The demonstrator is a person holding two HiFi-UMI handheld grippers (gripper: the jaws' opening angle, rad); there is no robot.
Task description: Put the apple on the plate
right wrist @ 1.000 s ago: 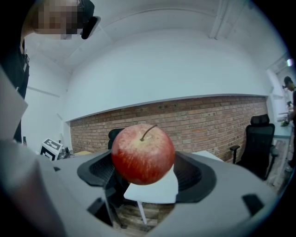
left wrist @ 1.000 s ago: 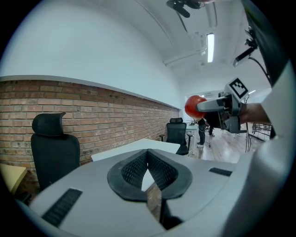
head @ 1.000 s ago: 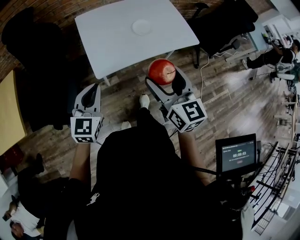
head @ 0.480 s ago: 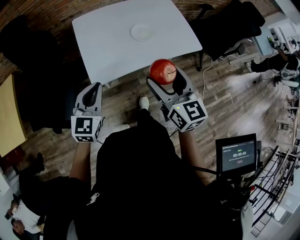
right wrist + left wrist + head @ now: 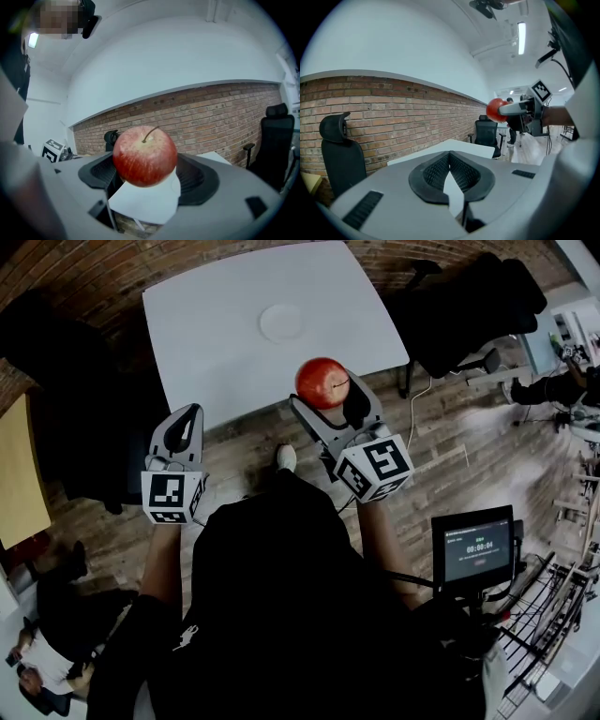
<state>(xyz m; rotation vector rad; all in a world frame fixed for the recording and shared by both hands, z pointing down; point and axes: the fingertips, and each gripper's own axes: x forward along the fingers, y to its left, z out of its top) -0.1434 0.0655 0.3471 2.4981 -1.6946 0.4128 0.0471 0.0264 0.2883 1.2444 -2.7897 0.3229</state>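
Apple (image 5: 322, 382) clamped in the closed jaws of the right tool (image 5: 326, 395), held in the air just over the near edge of the white tabletop (image 5: 216, 343). Plate (image 5: 281, 322) well apart from it, further in on the tabletop, bare. Left tool (image 5: 190, 418) shut on nothing, hanging off the near-left corner.

Probably mid-carry, with release not yet due.

Danger of slipping: round, smooth skin pinched only near the jaw tips, so liable to roll out if tilted or jolted on the reach.

Danger of letting go early or too high: likely to bounce or roll off the shallow plate and across the tabletop toward an edge.

Danger of bruising if squeezed harder.

Best lowered until touching the plate before opening.
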